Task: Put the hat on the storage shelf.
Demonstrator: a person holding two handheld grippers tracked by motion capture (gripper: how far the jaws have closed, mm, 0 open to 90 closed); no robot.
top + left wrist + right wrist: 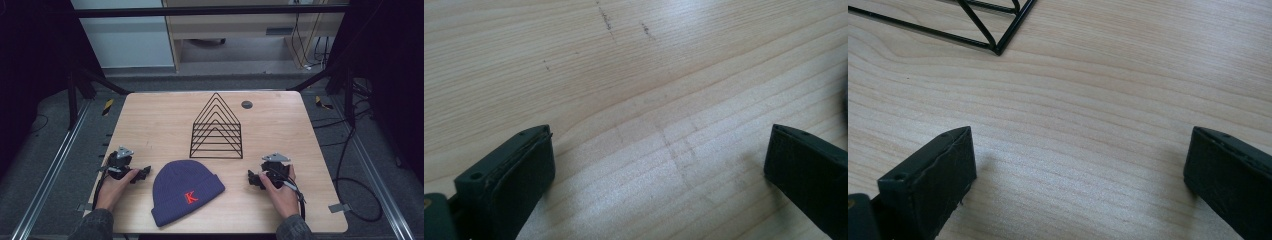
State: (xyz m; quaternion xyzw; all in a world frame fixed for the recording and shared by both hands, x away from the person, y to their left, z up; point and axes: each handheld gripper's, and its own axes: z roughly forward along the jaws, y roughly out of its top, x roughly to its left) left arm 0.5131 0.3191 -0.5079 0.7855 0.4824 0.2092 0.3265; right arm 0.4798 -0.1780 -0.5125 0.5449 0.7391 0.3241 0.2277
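Plenty of bare wood on this square light-wood table point(150, 120), mostly along the far edge and in the near corners. The dark blue ribbed knit beanie with a red K point(186, 190) lies flat near the front edge, right between the two hands, close to both but touching neither. Left gripper point(145, 172) rests on the table just left of the hat, right gripper point(251, 178) just right of it, each pointing inward at the hat. Both sets of jaws stand wide apart with nothing between them — in the gripper views it's just wood grain under them.

Behind the hat stands a black wire rack of nested triangles point(217, 127), upright — its corner sits just ahead of the right gripper. A small dark round cap point(246, 104) sits flush near the far edge.
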